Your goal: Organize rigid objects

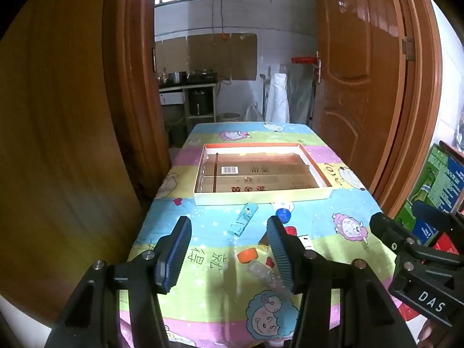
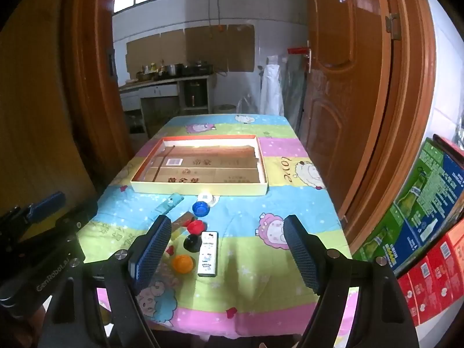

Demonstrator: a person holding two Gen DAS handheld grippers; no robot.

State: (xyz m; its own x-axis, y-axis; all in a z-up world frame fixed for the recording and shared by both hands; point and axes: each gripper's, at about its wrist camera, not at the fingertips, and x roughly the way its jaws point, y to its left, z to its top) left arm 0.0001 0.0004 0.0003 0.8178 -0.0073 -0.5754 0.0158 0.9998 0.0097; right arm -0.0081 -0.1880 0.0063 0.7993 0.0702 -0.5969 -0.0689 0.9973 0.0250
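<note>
So at this point I had both tools hanging above the near end of the table, tipped down at the clutter, nothing picked up yet. My left tool had its jaws apart with nothing between them, and my right tool was spread as wide as it goes, also empty.

Nearest to me was the clear bottle with the orange cap, lying on its side. Just beside it, in the right view, sat a white flat case with cartoon print, then a black cap and a red cap close together, with a small gold-ish box near them that my left finger half hid. A bit further on lay a teal tube and a blue cap, and a small white thing just behind the blue cap that I couldn't make out.

Beyond all that was the big shallow box with cardboard lining the bottom. Nothing was in it, so I'd say the sorting hadn't really started.

Next move, as I figured it: drop one tool onto one of the near pieces, probably the bottle or the white case, close on it across the narrow side, then carry it over the box's front wall. The round caps looked like they'd slip, so those would need a careful squeeze.
</note>
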